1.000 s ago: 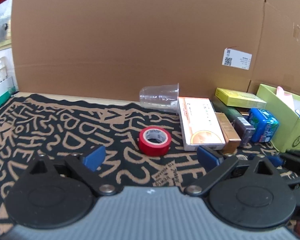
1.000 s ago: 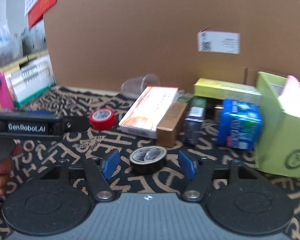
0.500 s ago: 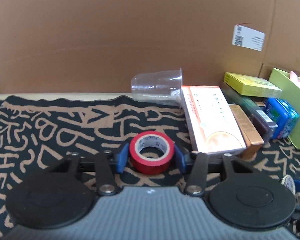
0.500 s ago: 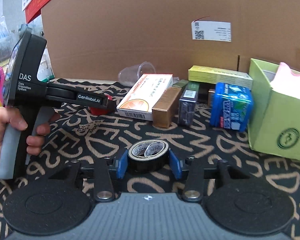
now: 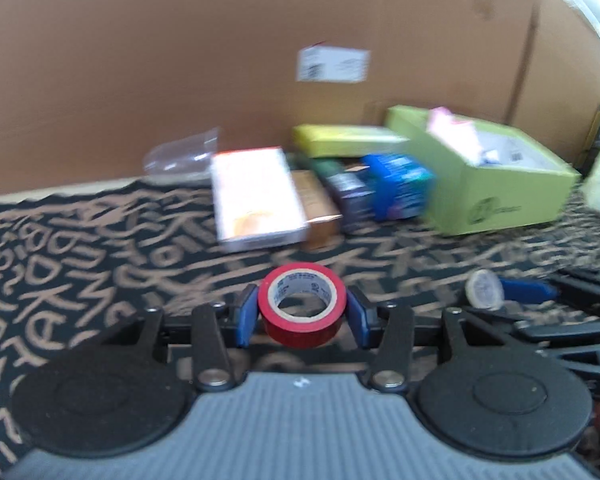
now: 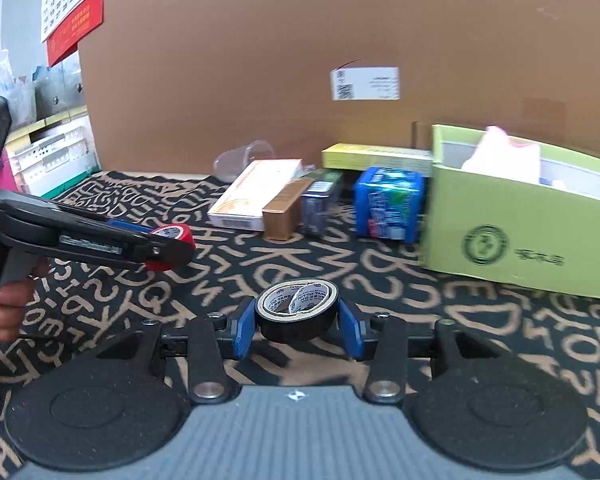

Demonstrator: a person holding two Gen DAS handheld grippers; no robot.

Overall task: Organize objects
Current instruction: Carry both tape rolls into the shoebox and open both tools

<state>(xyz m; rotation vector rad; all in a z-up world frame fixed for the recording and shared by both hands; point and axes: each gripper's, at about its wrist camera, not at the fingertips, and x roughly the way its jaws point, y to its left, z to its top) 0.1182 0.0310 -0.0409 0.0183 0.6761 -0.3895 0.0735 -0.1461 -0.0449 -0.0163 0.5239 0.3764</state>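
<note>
My left gripper (image 5: pixel 302 314) is shut on a red tape roll (image 5: pixel 302 305) and holds it above the patterned mat. It also shows in the right wrist view (image 6: pixel 172 246) at the left, with the red roll (image 6: pixel 176 236) between its fingers. My right gripper (image 6: pixel 296 328) is shut on a black tape roll (image 6: pixel 297 314), lifted above the mat. The black roll's end (image 5: pixel 484 289) shows in the left wrist view at the right. An open green box (image 6: pixel 520 216) stands at the right.
Along the cardboard wall (image 6: pixel 300 60) lie a clear cup (image 6: pixel 244 158) on its side, a white-orange box (image 6: pixel 256 194), a brown box (image 6: pixel 286 210), a dark box (image 6: pixel 320 200), a blue pack (image 6: pixel 388 202) and a yellow-green box (image 6: pixel 376 156). A calendar (image 6: pixel 72 4) hangs at the left.
Both grippers have lifted their tape rolls off the mat. The left gripper has swung right, so the green box now shows in its view. Both were open a second ago.
</note>
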